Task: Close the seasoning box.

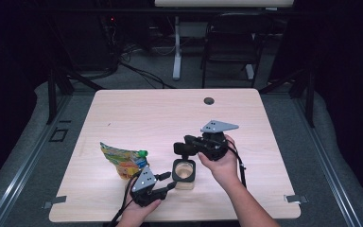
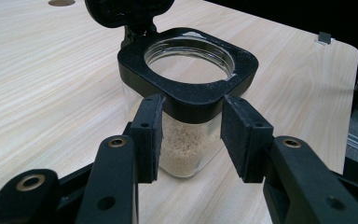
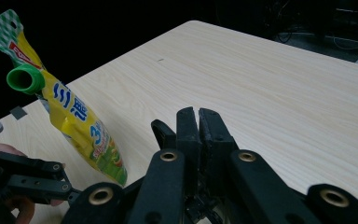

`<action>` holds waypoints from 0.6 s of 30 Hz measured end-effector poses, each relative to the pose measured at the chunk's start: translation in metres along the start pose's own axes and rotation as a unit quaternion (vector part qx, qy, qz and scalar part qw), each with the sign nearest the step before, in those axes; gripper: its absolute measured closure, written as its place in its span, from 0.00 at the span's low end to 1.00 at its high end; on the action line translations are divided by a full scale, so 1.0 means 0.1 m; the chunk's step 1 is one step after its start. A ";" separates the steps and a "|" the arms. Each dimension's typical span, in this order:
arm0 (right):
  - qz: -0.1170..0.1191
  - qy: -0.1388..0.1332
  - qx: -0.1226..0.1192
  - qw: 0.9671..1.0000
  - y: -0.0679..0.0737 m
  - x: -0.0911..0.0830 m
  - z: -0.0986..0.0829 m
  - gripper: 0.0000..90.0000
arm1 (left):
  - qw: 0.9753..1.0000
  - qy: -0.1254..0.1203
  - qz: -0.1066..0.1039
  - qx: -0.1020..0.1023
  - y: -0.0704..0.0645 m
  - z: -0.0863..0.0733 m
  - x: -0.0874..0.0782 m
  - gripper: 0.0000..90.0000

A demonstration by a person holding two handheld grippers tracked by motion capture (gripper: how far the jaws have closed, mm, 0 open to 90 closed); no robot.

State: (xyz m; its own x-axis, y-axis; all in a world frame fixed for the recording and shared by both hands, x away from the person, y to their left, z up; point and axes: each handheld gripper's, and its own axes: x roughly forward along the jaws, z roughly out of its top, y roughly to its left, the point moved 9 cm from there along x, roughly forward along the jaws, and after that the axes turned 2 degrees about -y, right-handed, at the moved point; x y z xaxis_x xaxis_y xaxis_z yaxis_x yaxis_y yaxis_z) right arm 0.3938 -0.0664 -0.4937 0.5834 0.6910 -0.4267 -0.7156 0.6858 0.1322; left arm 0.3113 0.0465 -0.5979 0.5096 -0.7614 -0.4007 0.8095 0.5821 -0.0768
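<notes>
A clear square jar (image 1: 184, 172) of pale grains (image 2: 186, 147) stands near the table's front edge. Its black collar (image 2: 193, 100) is uncovered and the hinged lid flap (image 2: 126, 11) stands raised behind it. My left gripper (image 2: 193, 133) is open, its pads (image 2: 150, 135) straddling the jar's near corner just under the collar; contact cannot be told. In the high view the left gripper (image 1: 169, 180) sits left of the jar. My right gripper (image 1: 185, 146) hovers at the raised flap, and its jaws (image 3: 198, 119) are shut together. A yellow pouch (image 1: 122, 161) with a green cap (image 3: 24, 79) lies left of the jar.
The pale wooden table (image 1: 170, 118) has a cable hole (image 1: 209, 100) at the back. A black chair (image 1: 231, 42) and a desk leg stand on the floor beyond it. Metal clips (image 1: 293, 198) sit at the front corners.
</notes>
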 end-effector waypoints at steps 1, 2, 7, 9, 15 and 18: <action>0.000 0.000 0.000 1.000 0.00 0.00 0.00 0.97 | 1.000 0.000 0.000 0.000 0.00 0.00 0.00 0.67; 0.001 0.001 -0.002 1.000 0.00 -0.01 0.00 0.96 | 1.000 0.005 -0.007 0.001 -0.01 -0.01 -0.01 0.67; 0.003 -0.002 -0.002 1.000 0.04 -0.02 -0.02 0.96 | 1.000 0.007 -0.010 0.001 0.00 -0.03 0.00 0.67; 0.005 0.000 -0.002 1.000 0.04 -0.03 -0.03 0.96 | 1.000 0.007 -0.010 0.000 0.00 -0.03 0.00 0.67; 0.007 -0.001 -0.005 1.000 0.07 -0.04 -0.04 0.95 | 1.000 0.004 0.000 0.001 0.00 -0.02 0.00 0.68; 0.007 -0.005 -0.005 1.000 0.08 -0.04 -0.05 0.95 | 1.000 0.003 -0.001 0.000 0.00 -0.02 0.01 0.68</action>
State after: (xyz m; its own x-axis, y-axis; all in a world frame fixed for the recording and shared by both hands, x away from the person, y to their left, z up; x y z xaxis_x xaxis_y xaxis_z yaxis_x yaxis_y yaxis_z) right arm 0.3837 -0.0644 -0.4949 0.5767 0.7028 -0.4165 -0.7280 0.6735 0.1283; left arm 0.3109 0.0467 -0.6000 0.5070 -0.7605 -0.4058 0.8098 0.5815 -0.0779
